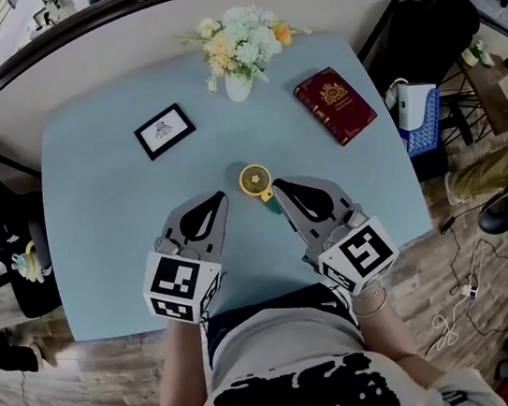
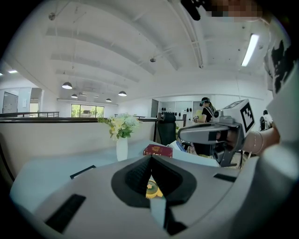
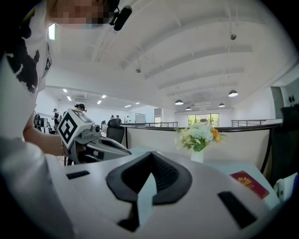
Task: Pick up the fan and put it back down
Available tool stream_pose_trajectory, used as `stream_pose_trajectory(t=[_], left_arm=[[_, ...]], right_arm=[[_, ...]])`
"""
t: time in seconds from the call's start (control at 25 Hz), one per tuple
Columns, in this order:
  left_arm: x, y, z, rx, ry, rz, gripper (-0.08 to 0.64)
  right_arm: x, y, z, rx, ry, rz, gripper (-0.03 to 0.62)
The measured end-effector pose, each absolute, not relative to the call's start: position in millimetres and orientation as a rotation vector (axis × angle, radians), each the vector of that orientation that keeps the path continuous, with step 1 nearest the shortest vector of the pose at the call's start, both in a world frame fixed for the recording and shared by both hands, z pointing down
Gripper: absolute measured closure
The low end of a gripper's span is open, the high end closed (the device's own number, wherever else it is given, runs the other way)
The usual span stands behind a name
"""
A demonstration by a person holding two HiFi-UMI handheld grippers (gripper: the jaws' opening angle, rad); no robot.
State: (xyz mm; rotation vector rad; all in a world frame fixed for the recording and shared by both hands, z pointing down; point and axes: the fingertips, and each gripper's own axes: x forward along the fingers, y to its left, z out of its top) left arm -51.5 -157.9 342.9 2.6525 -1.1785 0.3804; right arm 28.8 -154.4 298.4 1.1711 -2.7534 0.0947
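Observation:
A small fan point(image 1: 254, 179) with a round yellow face and a teal base stands on the pale blue table point(image 1: 107, 229), near its middle. My left gripper point(image 1: 221, 195) lies just left of the fan and my right gripper point(image 1: 279, 184) just right of it, their tips on either side of it and apart from it. Both are shut with nothing between the jaws. In the left gripper view the left gripper point(image 2: 150, 157) shows its jaws met at the tip, and the fan point(image 2: 152, 189) peeks through the gap below. In the right gripper view the right gripper point(image 3: 150, 153) is likewise closed and empty.
A white vase of flowers point(image 1: 238, 84) stands at the table's far edge. A red book point(image 1: 335, 105) lies at the right and a black framed card point(image 1: 165, 130) at the left. A blue basket point(image 1: 421, 120) and dark chairs stand off the table's right side.

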Motion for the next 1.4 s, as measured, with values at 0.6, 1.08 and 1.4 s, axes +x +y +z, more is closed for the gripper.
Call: stream_pose_trajectory(t=[0.6, 1.08, 1.4], left_arm=[[-53, -160, 345, 2.643, -1.184, 0.38, 0.548], [-52, -160, 346, 2.642, -1.181, 0.389, 0.548], [-54, -160, 349, 2.637, -1.18, 0.402, 0.548]], right_arm=[[28, -154, 302, 1.146, -2.743, 0.089, 0.589], [30, -154, 301, 1.154, -2.746, 0.096, 0.589], [34, -157, 311, 1.155, -2.73, 0.127, 0.589]])
